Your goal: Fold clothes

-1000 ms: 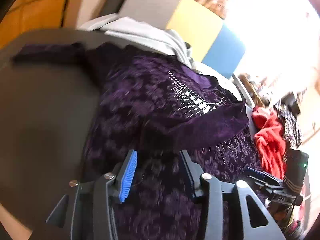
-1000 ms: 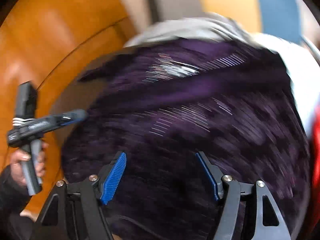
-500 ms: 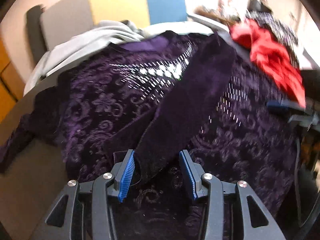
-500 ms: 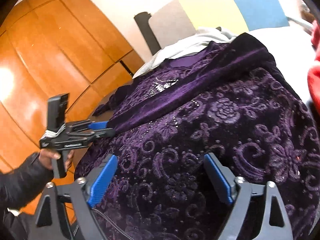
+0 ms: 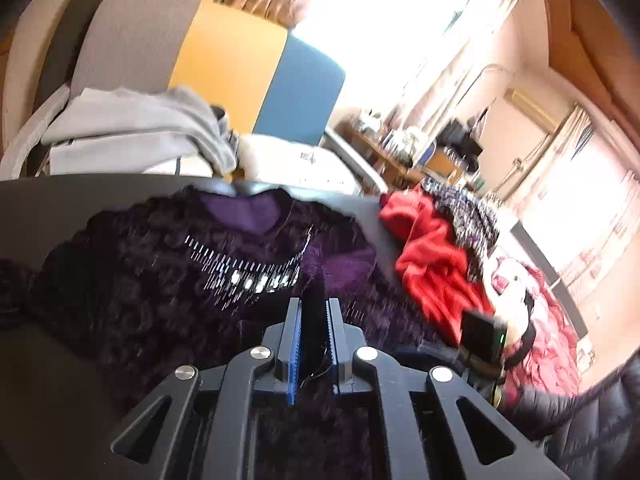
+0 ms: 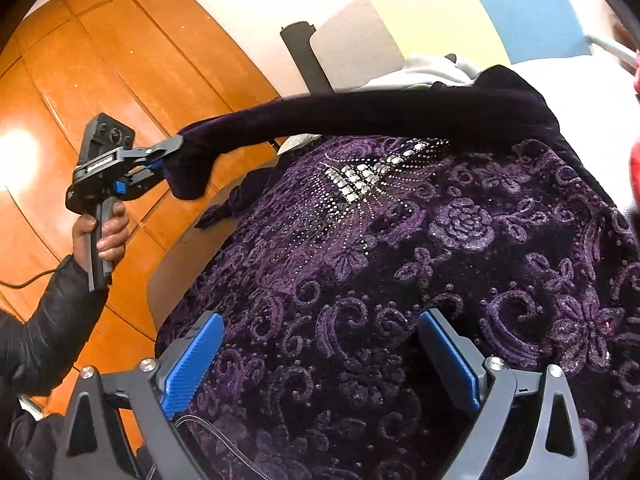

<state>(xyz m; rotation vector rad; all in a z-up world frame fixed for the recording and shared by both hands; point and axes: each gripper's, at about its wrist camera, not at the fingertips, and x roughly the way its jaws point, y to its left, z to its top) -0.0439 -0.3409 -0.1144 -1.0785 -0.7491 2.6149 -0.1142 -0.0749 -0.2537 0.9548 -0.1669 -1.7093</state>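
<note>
1. Wooden panelling backs the dark worktop (image 6: 176, 264), where the purple top (image 6: 460, 264) lies, filling mid-frame.
2. Left gripper (image 6: 160, 160), fingers just clenched, lifts the sleeve (image 6: 360, 116); right gripper (image 6: 320, 356) has just spread, empty.
3. Next, likely: lay the sleeve across the chest.

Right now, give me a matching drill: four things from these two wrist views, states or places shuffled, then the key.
Things:
1. left gripper
2. right gripper
3. red garment
4. grey garment

States or places:
A. jaws wide, nothing between the pads, over the purple top's patterned front
B. bunched on the table by the purple top's side
C. shut on the purple top's sleeve, lifted off the table
D. heaped behind the purple top's collar

Pairs: 1-C, 2-A, 3-B, 4-D
</note>
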